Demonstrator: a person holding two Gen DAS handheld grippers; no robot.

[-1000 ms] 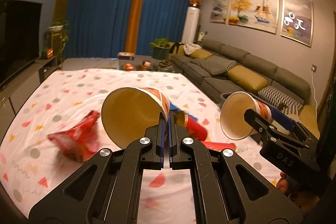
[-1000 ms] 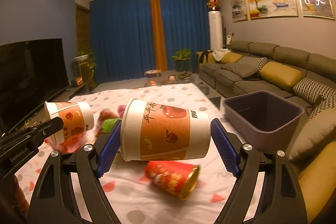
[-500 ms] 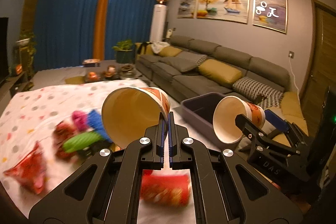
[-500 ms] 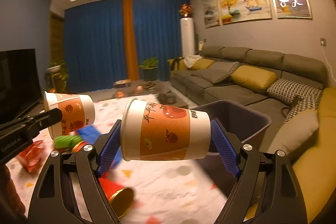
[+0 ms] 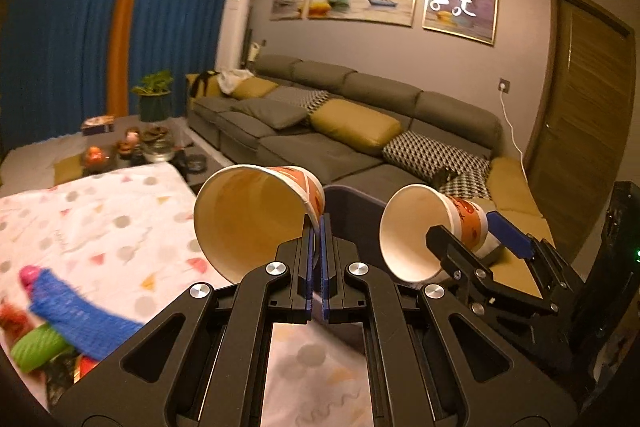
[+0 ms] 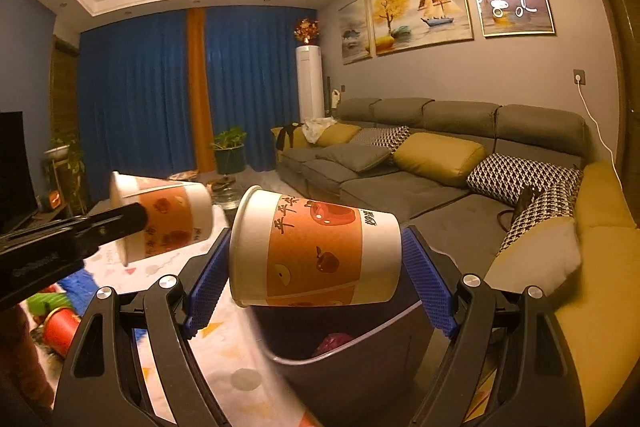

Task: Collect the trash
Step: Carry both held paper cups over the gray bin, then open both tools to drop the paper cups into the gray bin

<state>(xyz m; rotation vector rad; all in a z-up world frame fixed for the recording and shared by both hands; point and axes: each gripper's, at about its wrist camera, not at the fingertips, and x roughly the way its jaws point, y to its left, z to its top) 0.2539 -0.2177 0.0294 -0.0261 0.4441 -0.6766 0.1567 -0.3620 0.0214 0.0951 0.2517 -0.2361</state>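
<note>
My left gripper (image 5: 318,231) is shut on the rim of a paper cup (image 5: 248,219) that lies on its side with its mouth toward the camera. In the right wrist view this cup (image 6: 168,215) hangs at the left, pinched by the left gripper (image 6: 132,219). My right gripper (image 6: 316,267) holds a second orange-and-white paper cup (image 6: 316,251) lengthwise, with one blue pad on its mouth and the other on its base. That cup (image 5: 420,231) hangs over a dark grey bin (image 6: 360,351) with a pink scrap inside. In the left wrist view the bin (image 5: 352,211) sits just behind both cups.
A white dotted cloth (image 5: 120,227) covers the table, with blue, green and pink litter (image 5: 72,315) at its lower left. A red can (image 6: 60,327) lies on it too. A grey sofa (image 6: 420,163) with yellow cushions runs along the right, close behind the bin.
Both grippers have swung to the right with their cups, away from the litter on the table. The bin, far to the right before, now lies directly below the right cup.
</note>
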